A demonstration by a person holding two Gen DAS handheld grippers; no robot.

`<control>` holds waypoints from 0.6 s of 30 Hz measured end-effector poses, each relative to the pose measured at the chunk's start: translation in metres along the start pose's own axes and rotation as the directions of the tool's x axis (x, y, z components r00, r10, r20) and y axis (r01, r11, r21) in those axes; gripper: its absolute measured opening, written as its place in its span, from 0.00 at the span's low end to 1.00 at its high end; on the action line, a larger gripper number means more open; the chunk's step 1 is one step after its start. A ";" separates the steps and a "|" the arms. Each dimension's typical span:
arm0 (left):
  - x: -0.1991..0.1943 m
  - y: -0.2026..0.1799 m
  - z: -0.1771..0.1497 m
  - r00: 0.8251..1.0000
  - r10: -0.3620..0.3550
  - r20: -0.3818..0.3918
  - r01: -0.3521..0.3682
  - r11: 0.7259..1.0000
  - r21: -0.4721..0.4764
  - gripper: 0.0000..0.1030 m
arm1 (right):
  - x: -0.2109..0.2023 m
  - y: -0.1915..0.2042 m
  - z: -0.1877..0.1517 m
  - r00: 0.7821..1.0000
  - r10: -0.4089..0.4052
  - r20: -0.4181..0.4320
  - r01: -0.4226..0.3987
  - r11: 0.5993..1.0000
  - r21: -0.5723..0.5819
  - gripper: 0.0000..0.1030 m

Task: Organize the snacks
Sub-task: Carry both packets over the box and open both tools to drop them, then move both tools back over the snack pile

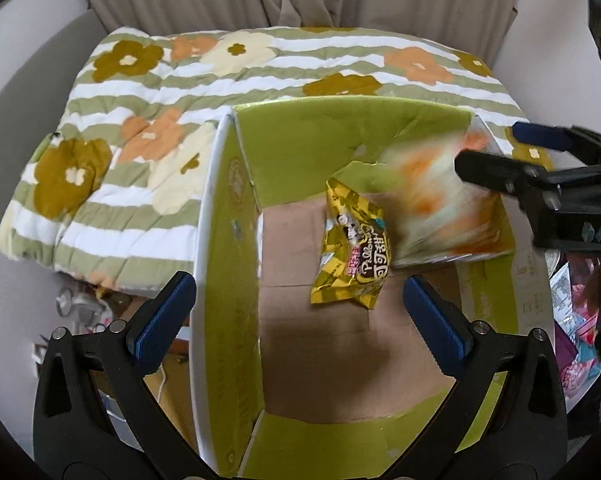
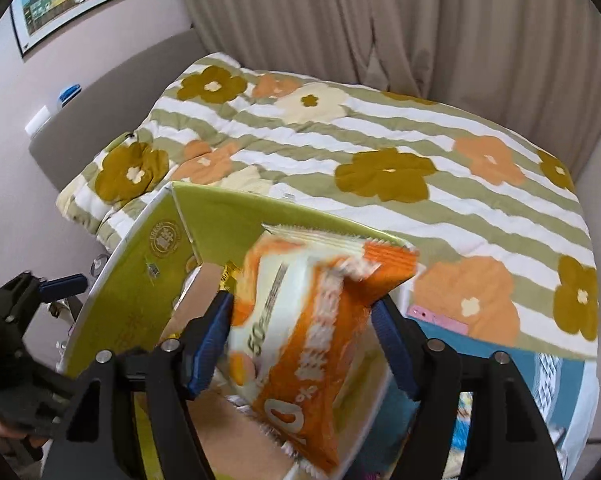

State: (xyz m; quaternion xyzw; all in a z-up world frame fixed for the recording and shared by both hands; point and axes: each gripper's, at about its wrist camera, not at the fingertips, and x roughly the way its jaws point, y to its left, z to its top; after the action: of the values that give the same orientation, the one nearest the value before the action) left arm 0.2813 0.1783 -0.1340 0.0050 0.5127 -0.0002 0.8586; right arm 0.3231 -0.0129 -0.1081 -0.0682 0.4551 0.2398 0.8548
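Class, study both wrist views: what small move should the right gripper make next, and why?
Probably draw the right gripper up and back: its jaws stand apart and the blurred orange snack pack between them is dropping into the green box beside the yellow packet.

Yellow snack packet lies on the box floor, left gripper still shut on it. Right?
Not quite. The left gripper is open and empty; its pads stand apart above the yellow snack packet, which does lie loose on the floor of the green box. The left wrist view shows it.
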 end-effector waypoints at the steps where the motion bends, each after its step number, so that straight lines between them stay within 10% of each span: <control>1: 0.001 0.002 -0.002 1.000 -0.001 -0.002 0.001 1.000 -0.004 0.99 | 0.002 0.003 0.000 1.000 -0.005 -0.004 0.005 1.000 -0.020 1.00; 18: -0.019 0.007 -0.003 0.997 -0.059 0.039 0.058 0.997 0.047 0.99 | -0.045 0.012 -0.017 0.990 -0.130 0.051 0.127 0.989 0.071 1.00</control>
State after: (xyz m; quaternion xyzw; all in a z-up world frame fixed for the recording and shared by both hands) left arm 0.2701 0.1851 -0.1187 0.0098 0.4950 -0.0373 0.8680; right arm 0.2835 -0.0238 -0.0807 -0.0620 0.4338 0.1706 0.8825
